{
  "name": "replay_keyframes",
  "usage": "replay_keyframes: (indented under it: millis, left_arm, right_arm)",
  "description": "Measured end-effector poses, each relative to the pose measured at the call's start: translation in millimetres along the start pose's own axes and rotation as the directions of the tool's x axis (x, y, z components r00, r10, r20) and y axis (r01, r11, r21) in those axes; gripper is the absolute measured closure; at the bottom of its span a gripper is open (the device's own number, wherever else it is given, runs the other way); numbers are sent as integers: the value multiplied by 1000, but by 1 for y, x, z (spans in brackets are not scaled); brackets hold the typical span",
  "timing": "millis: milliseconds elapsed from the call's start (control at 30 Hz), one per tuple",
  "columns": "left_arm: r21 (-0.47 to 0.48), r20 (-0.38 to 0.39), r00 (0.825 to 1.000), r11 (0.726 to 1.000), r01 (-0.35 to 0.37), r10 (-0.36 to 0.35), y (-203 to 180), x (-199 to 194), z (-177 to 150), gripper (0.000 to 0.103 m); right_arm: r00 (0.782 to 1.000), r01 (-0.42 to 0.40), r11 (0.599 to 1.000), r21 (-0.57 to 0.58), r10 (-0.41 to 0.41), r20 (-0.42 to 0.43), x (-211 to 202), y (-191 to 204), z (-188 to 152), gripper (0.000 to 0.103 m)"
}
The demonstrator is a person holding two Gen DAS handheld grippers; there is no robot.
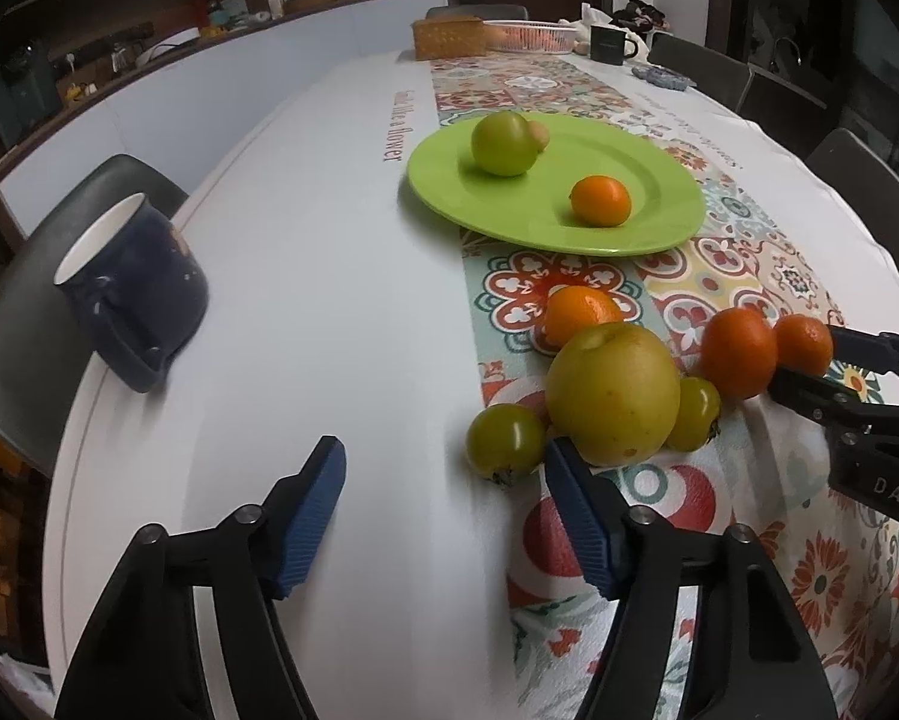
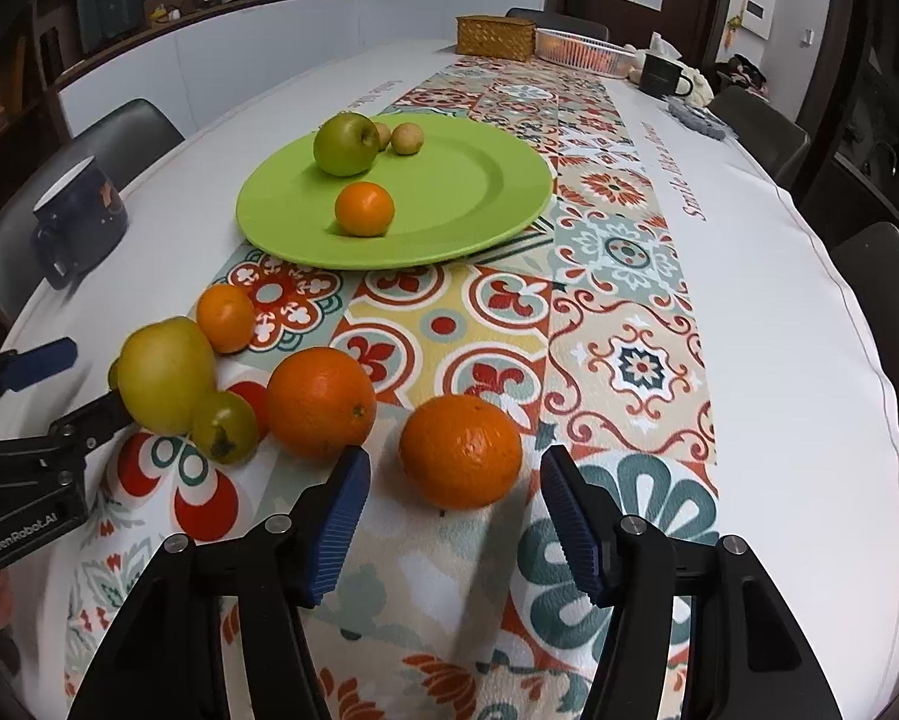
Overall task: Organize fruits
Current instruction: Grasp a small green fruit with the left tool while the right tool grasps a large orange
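Left gripper (image 1: 443, 468): jaws apart, nothing pinched. Just ahead, by its right finger, small green fruit (image 1: 505, 440), touching big yellow-green fruit (image 1: 613, 393). Another small green fruit (image 1: 697, 413) on far side of big one.

Right gripper (image 2: 454, 468): jaws apart, near orange (image 2: 460, 450) sitting between fingertips, pads not touching it. Second orange (image 2: 321, 401) just ahead-left of left finger. Small orange (image 2: 225, 317) further ahead-left.

Well ahead of both: green plate (image 2: 479, 192) w/ green apple (image 2: 344, 144), small orange fruit (image 2: 364, 208), 2 little tan fruits (image 2: 406, 138), maybe nuts, too small to tell.

Far left: blue mug (image 1: 131, 276) on white tablecloth (image 1: 329, 300).
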State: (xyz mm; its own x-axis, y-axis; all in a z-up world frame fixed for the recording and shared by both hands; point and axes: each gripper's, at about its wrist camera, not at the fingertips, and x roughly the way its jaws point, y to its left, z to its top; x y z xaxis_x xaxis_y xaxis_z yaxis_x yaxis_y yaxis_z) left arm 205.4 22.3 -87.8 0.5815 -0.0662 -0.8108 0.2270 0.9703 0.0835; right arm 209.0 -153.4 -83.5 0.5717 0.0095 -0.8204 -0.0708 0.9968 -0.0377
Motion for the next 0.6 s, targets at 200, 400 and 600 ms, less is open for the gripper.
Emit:
replay_keyframes:
  millis: [200, 400, 600]
  left_arm:
    - [-7, -23, 999, 999, 41, -41, -5, 12, 3, 52]
    - [-23, -23, 997, 997, 73, -74, -9, 15, 6, 70]
    - [-21, -23, 998, 998, 63, -63, -13, 15, 8, 75]
  right_arm:
    - [1000, -19, 1000, 6, 19, -4, 7, -4, 2, 52]
    - [999, -44, 999, 12, 44, 10, 10, -8, 5, 59]
    - [998, -63, 998, 27, 62, 14, 12, -12, 5, 61]
